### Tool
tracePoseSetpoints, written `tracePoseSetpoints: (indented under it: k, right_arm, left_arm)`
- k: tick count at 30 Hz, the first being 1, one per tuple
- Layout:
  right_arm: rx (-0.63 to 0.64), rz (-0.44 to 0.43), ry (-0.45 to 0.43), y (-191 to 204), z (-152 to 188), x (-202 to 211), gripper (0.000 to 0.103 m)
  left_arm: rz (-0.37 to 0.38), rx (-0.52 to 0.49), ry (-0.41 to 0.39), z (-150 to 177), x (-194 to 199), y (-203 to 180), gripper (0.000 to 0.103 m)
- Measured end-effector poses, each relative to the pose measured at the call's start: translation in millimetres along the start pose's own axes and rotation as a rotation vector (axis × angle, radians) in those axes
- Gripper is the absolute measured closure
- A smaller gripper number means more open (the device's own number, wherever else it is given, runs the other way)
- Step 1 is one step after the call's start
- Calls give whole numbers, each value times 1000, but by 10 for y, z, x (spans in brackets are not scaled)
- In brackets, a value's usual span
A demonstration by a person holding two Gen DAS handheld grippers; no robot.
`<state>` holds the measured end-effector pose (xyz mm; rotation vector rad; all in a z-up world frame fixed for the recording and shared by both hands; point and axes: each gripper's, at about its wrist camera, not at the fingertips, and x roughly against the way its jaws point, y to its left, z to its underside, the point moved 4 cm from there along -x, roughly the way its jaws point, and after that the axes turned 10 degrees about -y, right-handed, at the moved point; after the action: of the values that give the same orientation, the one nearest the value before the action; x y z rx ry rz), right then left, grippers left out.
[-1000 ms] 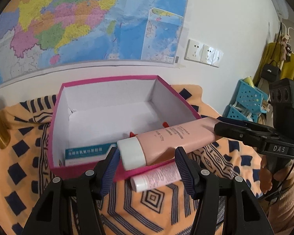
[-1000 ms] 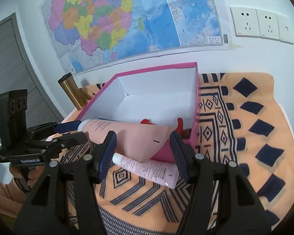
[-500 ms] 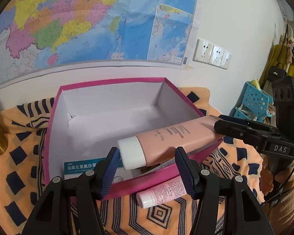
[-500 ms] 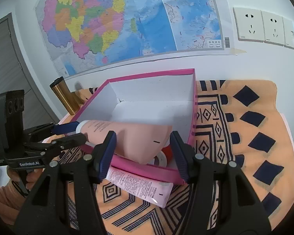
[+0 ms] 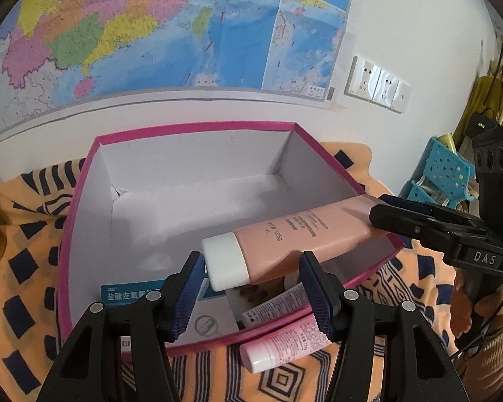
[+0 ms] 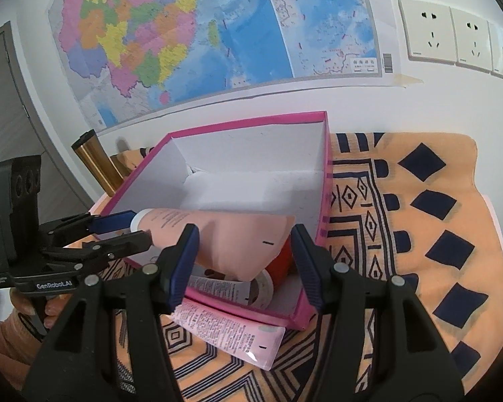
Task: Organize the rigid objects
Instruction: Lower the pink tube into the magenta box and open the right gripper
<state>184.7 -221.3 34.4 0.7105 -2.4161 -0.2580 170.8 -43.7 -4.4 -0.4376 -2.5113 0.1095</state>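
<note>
A large peach-pink tube [image 5: 298,238] with a white cap hangs over the front of the open pink box [image 5: 94,154]. My left gripper [image 5: 253,283] holds its cap end between its pads. My right gripper [image 6: 243,258] is shut on the flat crimped end of the tube [image 6: 238,238]. The right gripper also shows in the left wrist view [image 5: 419,221]. The left gripper shows in the right wrist view [image 6: 117,231]. A smaller pink tube [image 5: 285,343] lies on the cloth just outside the box's front wall and shows in the right wrist view [image 6: 231,335].
Inside the box lie a teal-and-white medicine carton [image 5: 130,296], another small tube [image 5: 278,303], a tape roll [image 6: 263,288] and a red item [image 6: 283,261]. An orange patterned cloth [image 6: 419,234] covers the table. A gold cylinder [image 6: 97,164] stands left. Blue baskets [image 5: 446,174] stand right.
Both grippers have carried the large tube up and forward, from in front of the box's near wall to over the box interior. The small pink tube stayed on the cloth.
</note>
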Motion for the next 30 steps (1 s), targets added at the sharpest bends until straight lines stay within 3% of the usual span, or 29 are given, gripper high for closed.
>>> tracePoseSetpoints:
  k: [20, 30]
  right_arm:
    - [44, 64, 29, -38, -15, -222, 44]
    - [91, 73, 19, 61, -25, -264, 44]
  left_arm:
    - [-1, 18, 77, 11, -352, 84, 46]
    - [-5, -27, 61, 12, -340, -18, 47]
